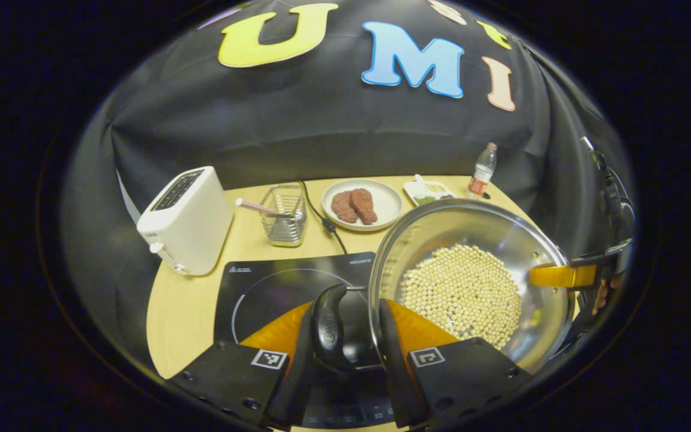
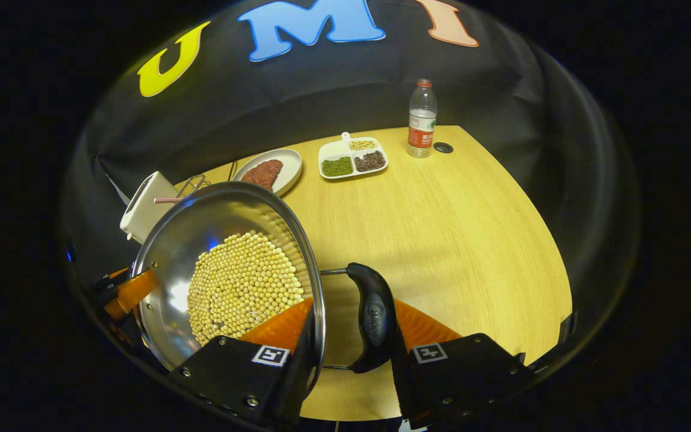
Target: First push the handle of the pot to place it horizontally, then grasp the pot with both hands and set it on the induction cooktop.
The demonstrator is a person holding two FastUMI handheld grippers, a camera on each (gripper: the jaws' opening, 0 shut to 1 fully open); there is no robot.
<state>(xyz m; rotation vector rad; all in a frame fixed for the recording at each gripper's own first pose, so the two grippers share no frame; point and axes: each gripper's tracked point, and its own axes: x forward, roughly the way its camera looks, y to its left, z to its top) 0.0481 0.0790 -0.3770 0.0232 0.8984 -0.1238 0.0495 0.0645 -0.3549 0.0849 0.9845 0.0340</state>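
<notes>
Black glass induction cooktop [image 1: 273, 288] is partly hidden behind the left gripper [image 1: 345, 342] and the round steel pot of pale beans [image 1: 471, 282], which is held up over its right part. Left gripper fingers are clamped on the pot's black side handle [image 1: 329, 330]. Right gripper [image 2: 351, 336] grips the opposite black handle [image 2: 372, 315]; the wooden table [image 2: 441, 228] lies beyond.

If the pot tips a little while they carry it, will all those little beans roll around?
Probably yes. The beans look round, smooth and loose, so they would likely roll toward the low side. The pot has shiny metal walls, which may let them slide easily. A full layer of beans probably makes it fairly heavy, so gripping both black handles seems wise.
</notes>
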